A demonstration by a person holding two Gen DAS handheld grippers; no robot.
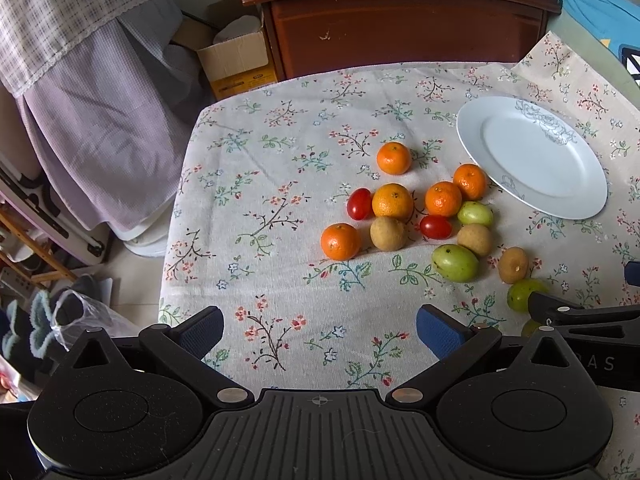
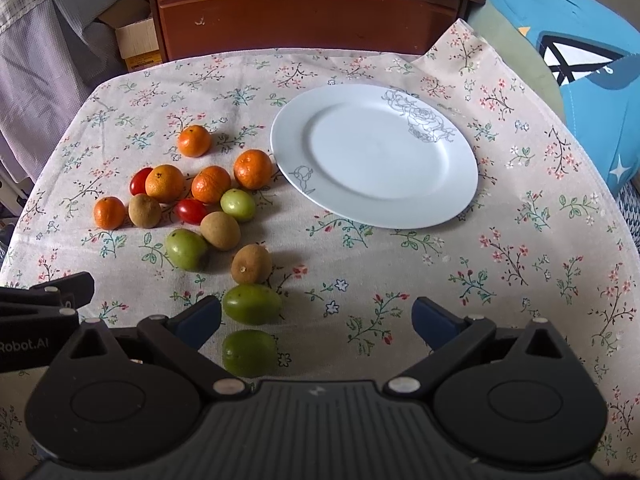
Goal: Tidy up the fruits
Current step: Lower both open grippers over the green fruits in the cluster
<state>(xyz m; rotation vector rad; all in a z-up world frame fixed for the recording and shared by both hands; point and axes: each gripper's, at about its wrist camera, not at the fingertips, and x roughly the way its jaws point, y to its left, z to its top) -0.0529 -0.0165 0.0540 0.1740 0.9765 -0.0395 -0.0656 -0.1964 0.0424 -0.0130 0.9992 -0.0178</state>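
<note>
Loose fruit lies on the floral tablecloth (image 2: 480,280): several oranges (image 2: 194,141), two red tomatoes (image 2: 191,211), three brown fruits (image 2: 251,264) and several green fruits (image 2: 251,304). An empty white plate (image 2: 376,156) sits to their right, also in the left wrist view (image 1: 532,156). My right gripper (image 2: 316,320) is open and empty, its left finger beside a green fruit (image 2: 249,354). My left gripper (image 1: 320,332) is open and empty over bare cloth, short of the oranges (image 1: 340,241).
A brown wooden cabinet (image 1: 400,20) stands behind the table. A cardboard box (image 1: 236,60), hanging cloth (image 1: 100,112) and floor clutter lie off the left edge. A blue cushion (image 2: 580,60) is at the far right. The table drops off at the left edge.
</note>
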